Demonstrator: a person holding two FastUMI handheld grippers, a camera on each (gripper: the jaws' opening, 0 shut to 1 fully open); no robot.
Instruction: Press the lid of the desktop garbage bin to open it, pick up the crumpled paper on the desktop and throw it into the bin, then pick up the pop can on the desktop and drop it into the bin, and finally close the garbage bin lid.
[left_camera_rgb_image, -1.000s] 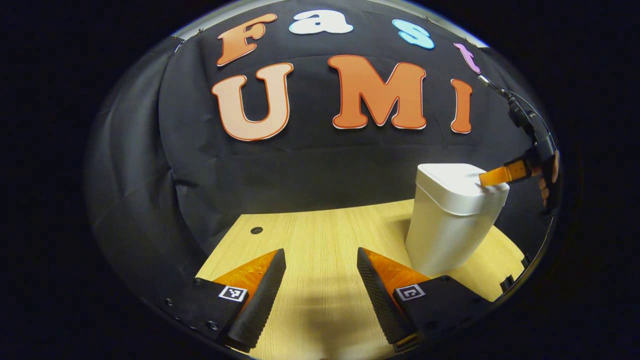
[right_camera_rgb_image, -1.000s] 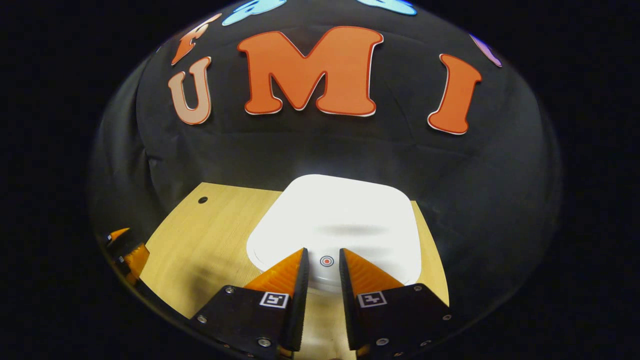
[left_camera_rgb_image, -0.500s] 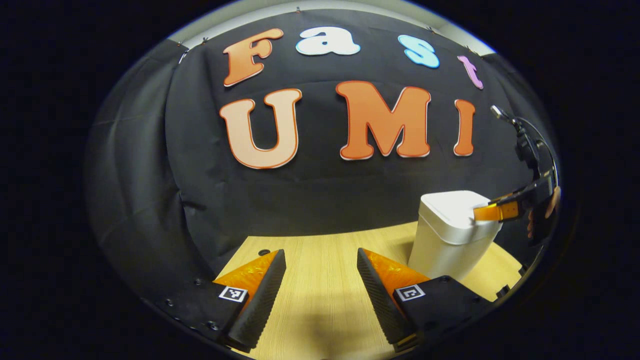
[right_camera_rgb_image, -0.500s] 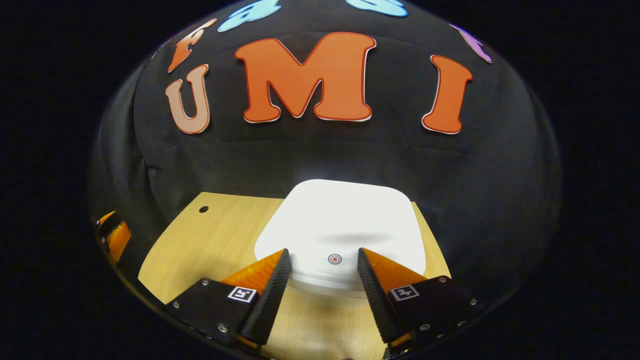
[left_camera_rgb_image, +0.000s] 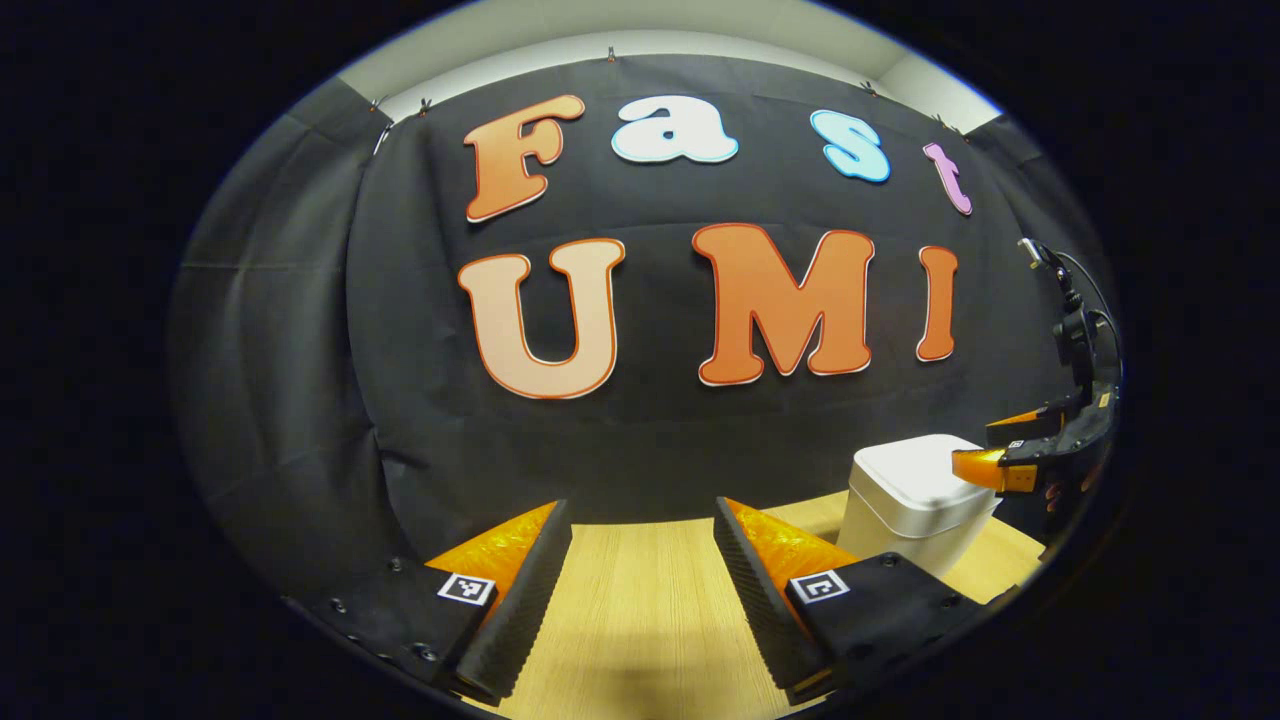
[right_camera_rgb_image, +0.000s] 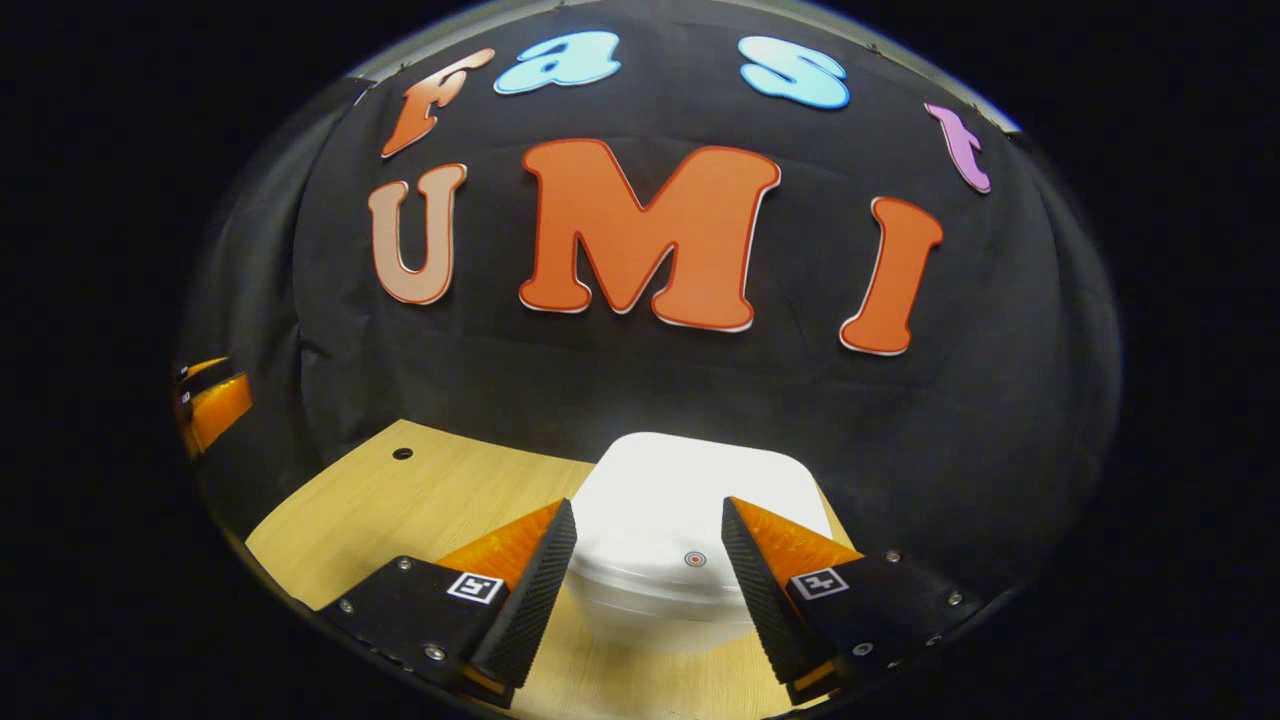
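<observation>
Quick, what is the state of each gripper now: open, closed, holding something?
Left gripper: open, holding nothing, over the desk.
Right gripper: open, holding nothing, above the bin's lid.

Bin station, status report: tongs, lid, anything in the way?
Left tongs open, empty, over bare desk. Right tongs open, above white bin. Lid down. Nothing blocking.

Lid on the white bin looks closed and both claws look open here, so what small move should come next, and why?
Probably just draw the right claw back from the white plastic desktop bin. Its flat white lid sits flush and closed, the claw is open and holds nothing, and no paper or can lies on the visible wooden desktop. The left claw hangs open too.
</observation>
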